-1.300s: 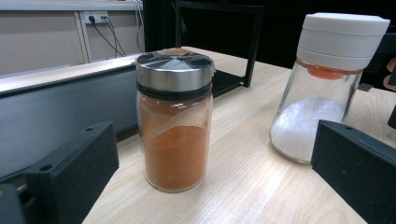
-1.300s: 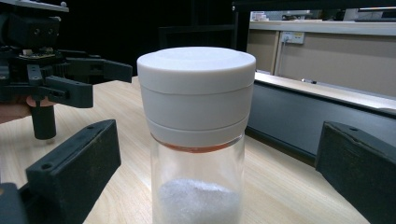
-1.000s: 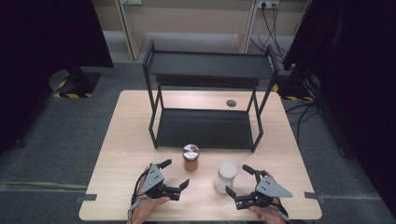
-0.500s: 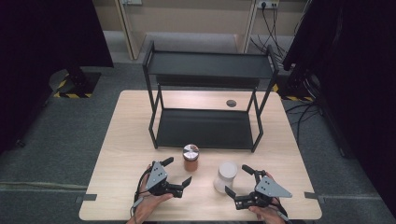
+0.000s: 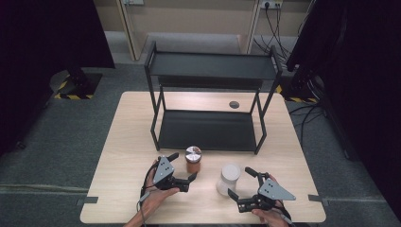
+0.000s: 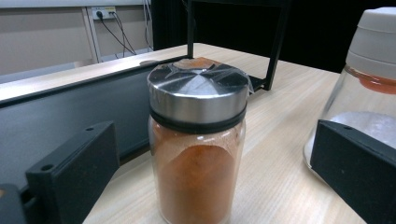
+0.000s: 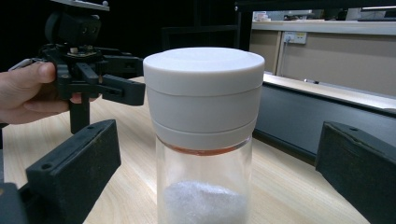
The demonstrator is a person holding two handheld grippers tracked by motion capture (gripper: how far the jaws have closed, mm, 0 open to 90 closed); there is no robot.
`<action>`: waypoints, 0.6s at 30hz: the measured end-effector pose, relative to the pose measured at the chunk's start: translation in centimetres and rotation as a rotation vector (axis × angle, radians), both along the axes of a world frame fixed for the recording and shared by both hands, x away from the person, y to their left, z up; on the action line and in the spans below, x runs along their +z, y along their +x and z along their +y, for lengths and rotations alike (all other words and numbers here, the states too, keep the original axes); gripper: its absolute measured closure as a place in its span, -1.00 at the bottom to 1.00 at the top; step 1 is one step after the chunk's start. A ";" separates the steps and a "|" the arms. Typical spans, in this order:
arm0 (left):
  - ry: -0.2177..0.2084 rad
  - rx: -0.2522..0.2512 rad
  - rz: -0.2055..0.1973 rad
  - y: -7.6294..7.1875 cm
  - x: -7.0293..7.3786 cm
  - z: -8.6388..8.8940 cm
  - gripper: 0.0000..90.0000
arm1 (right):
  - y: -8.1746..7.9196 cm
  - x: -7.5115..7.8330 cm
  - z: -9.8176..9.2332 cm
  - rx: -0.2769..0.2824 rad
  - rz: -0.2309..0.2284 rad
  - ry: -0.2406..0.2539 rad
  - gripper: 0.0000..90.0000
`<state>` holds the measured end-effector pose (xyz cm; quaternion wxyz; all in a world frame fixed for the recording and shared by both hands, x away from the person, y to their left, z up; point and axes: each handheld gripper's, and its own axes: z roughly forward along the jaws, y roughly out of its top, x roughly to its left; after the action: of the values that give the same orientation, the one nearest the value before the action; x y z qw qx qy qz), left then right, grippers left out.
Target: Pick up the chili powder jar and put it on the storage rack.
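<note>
- Left hand-held gripper (image 5: 183, 165) has edged forward; its wide jaws now flank the steel-lidded glass jar of orange powder (image 5: 193, 159) on the desk (image 5: 118, 156).
- Right hand-held gripper (image 5: 241, 183), equally wide, brackets the white-capped glass jar (image 5: 229, 178); both grasps appear imminent.

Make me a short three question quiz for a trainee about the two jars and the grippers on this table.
1. True or false: the left gripper has its jaws shut on the spice jar.
2. Which jar stands between the right gripper's jaws? A: the white-lidded jar. B: the metal-lidded one. C: neither.
3. Fill in: behind both jars, on the wooden table, stands a black two-tier ____.

Key
1. False: the jaws stand open on either side of the jar, apart from it.
2. A.
3. Shelf rack.
</note>
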<state>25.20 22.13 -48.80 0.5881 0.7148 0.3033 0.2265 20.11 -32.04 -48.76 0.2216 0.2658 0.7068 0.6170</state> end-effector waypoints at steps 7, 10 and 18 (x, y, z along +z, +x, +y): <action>0.012 0.004 0.006 0.6 -0.1 -0.6 -0.98 | 0.0 0.0 0.0 0.002 0.002 -0.001 -0.99; 0.018 0.004 0.013 0.9 -0.1 -0.7 -0.97 | 0.0 -0.1 0.0 0.001 0.003 0.000 -0.99; 0.023 0.005 0.022 1.6 -0.1 -0.8 -0.93 | 0.0 0.0 0.0 0.002 0.003 0.003 -0.99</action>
<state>26.80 21.35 -48.94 0.5760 0.7231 0.3088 0.2235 20.12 -32.06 -48.81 0.2197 0.2663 0.7064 0.6179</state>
